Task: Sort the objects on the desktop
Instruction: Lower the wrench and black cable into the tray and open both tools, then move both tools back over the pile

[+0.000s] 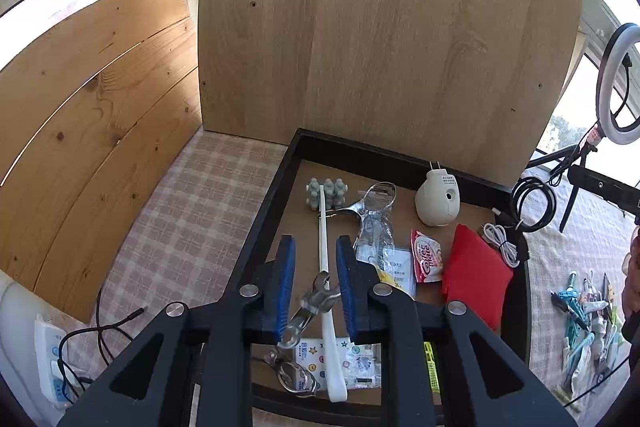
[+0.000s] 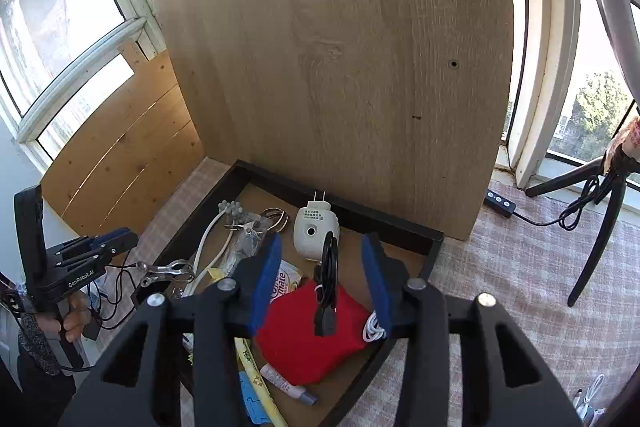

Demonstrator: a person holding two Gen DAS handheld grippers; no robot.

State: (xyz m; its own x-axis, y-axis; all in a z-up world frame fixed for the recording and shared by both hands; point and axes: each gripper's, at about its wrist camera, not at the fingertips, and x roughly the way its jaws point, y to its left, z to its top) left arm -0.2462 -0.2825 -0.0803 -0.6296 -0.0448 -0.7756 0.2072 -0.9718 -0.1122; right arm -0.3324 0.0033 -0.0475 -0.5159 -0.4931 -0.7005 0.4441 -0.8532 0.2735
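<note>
A black-rimmed tray (image 1: 260, 219) (image 2: 400, 227) holds a red pouch (image 1: 472, 267) (image 2: 304, 339), a white plug-in device (image 1: 436, 201) (image 2: 314, 233), a creamer sachet (image 1: 427, 255) and a white cable (image 1: 500, 241). My left gripper (image 1: 316, 243) (image 2: 120, 237) is over the tray's left side with its jaws apart. A metal clip (image 1: 314, 301) (image 2: 168, 271) lies slantwise between the pads; in the right wrist view it is clear of the fingers. My right gripper (image 2: 323, 239) is open above the red pouch. A coiled black cable (image 2: 329, 263) hangs between its pads, touching neither.
Two upright wooden boards (image 1: 380, 27) wall off the back. A checked cloth (image 1: 192, 207) covers the table. A ring light (image 1: 618, 79) on a tripod (image 2: 600, 239) stands at the right, a pile of clips (image 1: 588, 311) lies near it, and a power strip (image 1: 50, 359) is at the left.
</note>
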